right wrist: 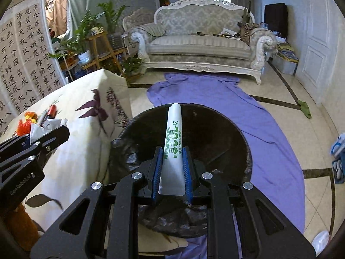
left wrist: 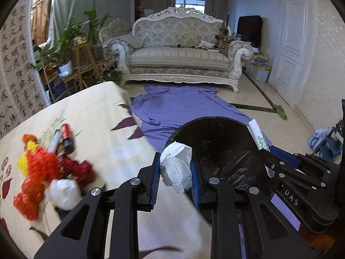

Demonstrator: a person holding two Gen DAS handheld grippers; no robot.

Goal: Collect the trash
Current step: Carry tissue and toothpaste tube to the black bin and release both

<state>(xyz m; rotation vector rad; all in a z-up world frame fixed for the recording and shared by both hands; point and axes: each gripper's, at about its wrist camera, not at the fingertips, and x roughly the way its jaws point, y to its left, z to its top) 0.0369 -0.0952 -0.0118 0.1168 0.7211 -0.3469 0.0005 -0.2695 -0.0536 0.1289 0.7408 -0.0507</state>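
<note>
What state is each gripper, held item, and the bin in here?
Left gripper: shut on white wrapper, near the bin's rim.
Right gripper: shut on white tube, over the bin.
Trash bin: open, lined with black bag.
Table trash: uncollected.

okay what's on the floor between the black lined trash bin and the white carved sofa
A rumpled purple cloth covers the floor from the black-bagged trash bin to the white carved sofa; nothing else lies on that stretch. Both wrist views show it.

A home living room: ornate sofa point(left wrist: 180, 49), potted plants point(left wrist: 66, 43), calligraphy wall hanging point(left wrist: 15, 64), tiled floor point(left wrist: 254, 95)
</note>
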